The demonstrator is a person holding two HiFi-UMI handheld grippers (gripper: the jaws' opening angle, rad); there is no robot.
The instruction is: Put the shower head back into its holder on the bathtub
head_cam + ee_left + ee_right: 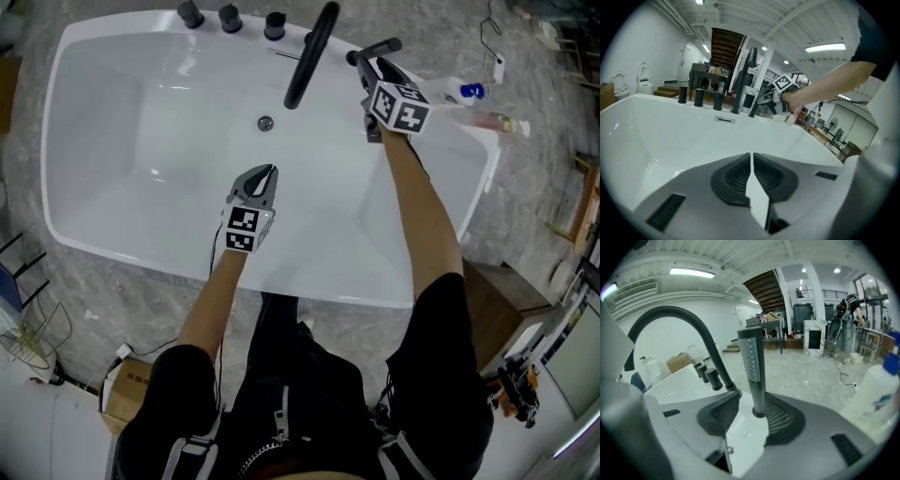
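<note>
Head view: white bathtub point(103, 122) fills the upper frame, with its black fittings lined along the far rim from 11 to 1 o'clock.

Left tongs point(269, 174): over the open basin, at about 6 o'clock from the drain point(265, 123). In my left gripper view the tongs point(752, 158) are pressed tip to tip with nothing between them. Past them I see the tub's far wall and its overflow slot point(724, 120).

Right tongs point(369, 75): at the far right corner of the rim, roughly 1 o'clock, just beside the shower head point(376, 49).

In my right gripper view the shower head point(752, 364) stands upright, its spray face toward the camera. Its handle sits down in the round holder point(759, 414) on the rim. The right tongs point(751, 401) are parted, with the handle between the pads. It is against or just beside the right-hand pad, and there is a clear gap to the left-hand pad. I can't confirm contact.

The arched faucet spout point(679, 315) rises at 10 o'clock from the handle, and the black knobs point(708, 373) sit beyond it. A white bottle point(876, 387) stands on the rim at 3 o'clock.
</note>
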